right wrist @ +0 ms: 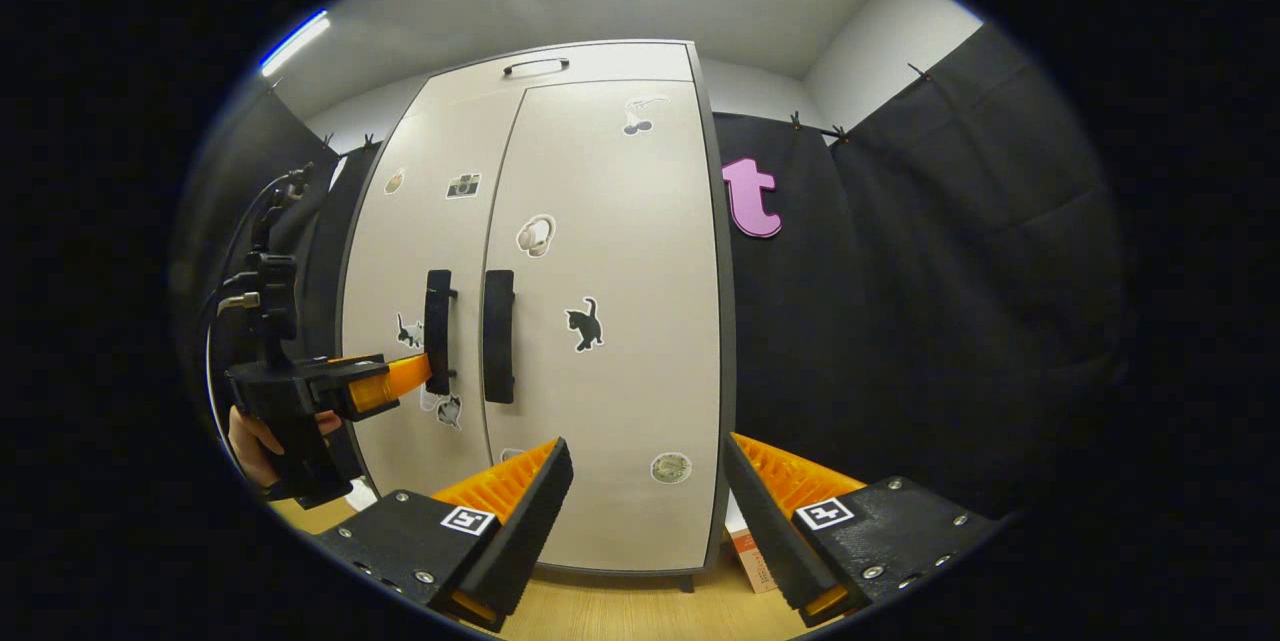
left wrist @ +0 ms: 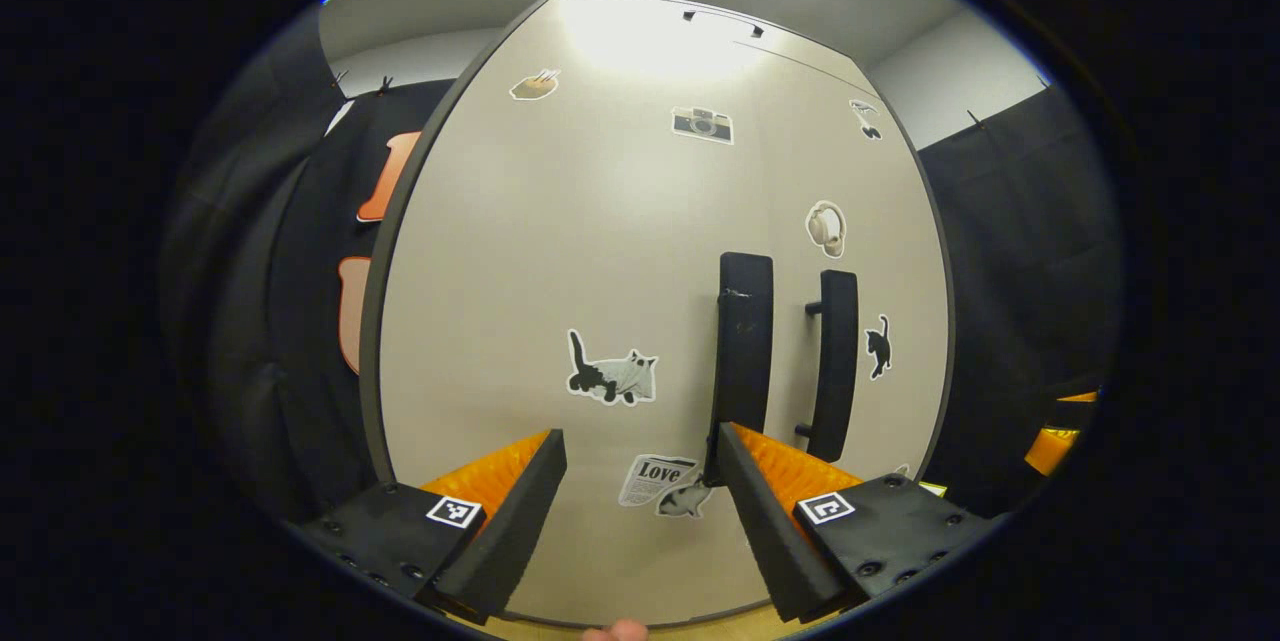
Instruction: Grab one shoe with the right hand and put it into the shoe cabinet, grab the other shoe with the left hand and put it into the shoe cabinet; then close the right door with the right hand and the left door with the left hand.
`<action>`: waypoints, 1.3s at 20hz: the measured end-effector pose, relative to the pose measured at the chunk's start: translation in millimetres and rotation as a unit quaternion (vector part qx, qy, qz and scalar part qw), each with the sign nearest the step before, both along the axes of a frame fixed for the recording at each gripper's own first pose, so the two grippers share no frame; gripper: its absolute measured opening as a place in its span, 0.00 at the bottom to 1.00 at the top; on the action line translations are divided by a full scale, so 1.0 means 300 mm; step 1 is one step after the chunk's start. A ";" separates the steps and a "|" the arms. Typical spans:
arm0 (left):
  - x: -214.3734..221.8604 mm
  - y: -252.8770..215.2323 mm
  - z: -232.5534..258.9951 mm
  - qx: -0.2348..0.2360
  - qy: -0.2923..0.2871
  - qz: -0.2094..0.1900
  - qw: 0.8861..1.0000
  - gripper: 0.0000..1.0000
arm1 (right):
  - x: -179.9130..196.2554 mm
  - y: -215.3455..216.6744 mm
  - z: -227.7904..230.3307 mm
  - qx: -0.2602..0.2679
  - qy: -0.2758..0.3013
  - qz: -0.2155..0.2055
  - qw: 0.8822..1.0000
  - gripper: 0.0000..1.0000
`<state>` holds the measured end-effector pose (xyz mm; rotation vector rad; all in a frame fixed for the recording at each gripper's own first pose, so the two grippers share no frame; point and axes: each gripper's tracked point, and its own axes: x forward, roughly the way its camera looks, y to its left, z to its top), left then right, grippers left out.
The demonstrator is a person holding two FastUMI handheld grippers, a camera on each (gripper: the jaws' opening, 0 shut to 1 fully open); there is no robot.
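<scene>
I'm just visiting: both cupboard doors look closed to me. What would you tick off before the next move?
1. Right door flush with the cabinet: ok, no gap seen in the right gripper view.
2. Left door flush: looks ok in both views, though the seam between the handles is hard to judge.
3. Left gripper free of the left handle: cannot tell; its fingers stand apart, one very near the handle.
4. Right gripper empty and clear of the door: ok, fingers apart, nothing between them.
5. Shoes inside: cannot tell, the doors hide the inside.
6. Floor in front: not ok, a small box stands by the cabinet's right corner.
</scene>
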<state>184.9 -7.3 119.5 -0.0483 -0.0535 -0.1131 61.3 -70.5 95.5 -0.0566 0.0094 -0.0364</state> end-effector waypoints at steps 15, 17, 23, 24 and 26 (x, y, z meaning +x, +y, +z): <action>-0.339 0.114 -0.017 0.010 -0.007 0.005 1.000 0.96 | 0.007 0.190 0.007 0.005 -0.006 0.056 0.998 0.93; -0.359 0.119 -0.020 0.008 -0.006 0.006 1.000 0.96 | 0.006 0.197 0.019 0.010 -0.010 0.057 0.998 0.93; -0.359 0.119 -0.024 0.008 -0.007 0.005 1.000 0.96 | -0.005 0.181 0.009 0.011 -0.009 0.050 0.999 0.93; -0.356 0.119 -0.025 0.006 -0.006 0.005 1.000 0.96 | -0.009 0.180 0.006 0.013 -0.007 0.049 0.999 0.93; -0.359 0.119 -0.027 0.003 -0.005 0.006 1.000 0.96 | -0.015 0.171 0.003 0.015 -0.006 0.047 0.999 0.93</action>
